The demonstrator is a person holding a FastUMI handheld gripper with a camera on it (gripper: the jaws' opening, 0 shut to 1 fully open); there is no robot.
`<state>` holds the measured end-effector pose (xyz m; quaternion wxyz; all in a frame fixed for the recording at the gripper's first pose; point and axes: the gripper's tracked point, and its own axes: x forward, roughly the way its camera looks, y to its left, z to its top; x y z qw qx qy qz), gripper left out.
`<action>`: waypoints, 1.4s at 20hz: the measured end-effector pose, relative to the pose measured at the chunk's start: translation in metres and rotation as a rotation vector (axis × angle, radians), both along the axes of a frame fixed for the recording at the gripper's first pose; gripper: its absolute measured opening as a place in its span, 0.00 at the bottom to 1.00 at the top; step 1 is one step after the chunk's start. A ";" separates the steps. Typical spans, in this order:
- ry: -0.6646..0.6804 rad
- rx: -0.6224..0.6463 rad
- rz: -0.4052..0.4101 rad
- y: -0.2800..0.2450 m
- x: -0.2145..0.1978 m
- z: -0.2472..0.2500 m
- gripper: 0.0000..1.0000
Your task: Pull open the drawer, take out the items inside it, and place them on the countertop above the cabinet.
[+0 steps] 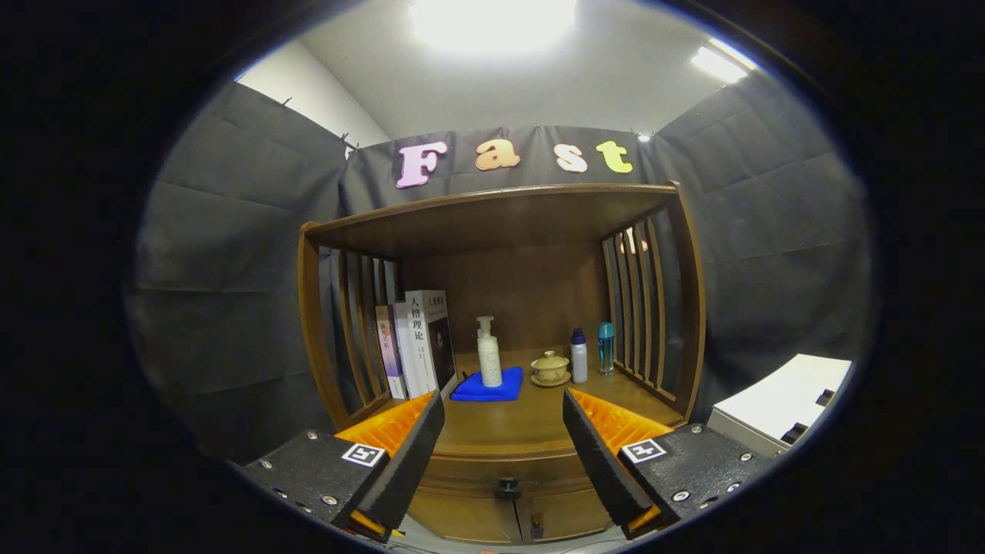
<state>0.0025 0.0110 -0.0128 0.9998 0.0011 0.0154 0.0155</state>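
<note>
The hand-held gripper (504, 450) is spread wide with nothing between its fingers, and it faces a wooden cabinet (500, 231) with slatted sides. The drawer (504, 471) lies just below the front edge of the worktop (508, 423) and appears fully closed, so its contents cannot be seen. Its small dark knob (507, 485) sits low between the two fingers, close to the centre line; a second knob (536, 527) shows on the doors beneath. The step in hand is judged to be the approach to the drawer knob. To do it well, lower the gripper until the knob lies level with the fingertips, keep the fingers spread until they pass on either side of it, then close on the stem behind the knob head. Pull straight back along the drawer's travel, without lifting or twisting, since a small knob is likely to slip from an angled grip. On the worktop stand several books (415, 342), a white pump bottle (489, 354) on a blue cloth (489, 388), a lidded cup (550, 368) on a saucer and two small bottles (591, 352). The bare front strip of the worktop, nearest the fingers, looks the best place for the retrieved items
</note>
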 end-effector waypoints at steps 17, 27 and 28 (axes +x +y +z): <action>0.084 -0.162 -0.044 0.016 0.029 -0.114 0.96; 0.147 -0.155 -0.153 -0.007 0.066 -0.203 0.97; 0.153 -0.147 -0.159 -0.010 0.070 -0.210 0.97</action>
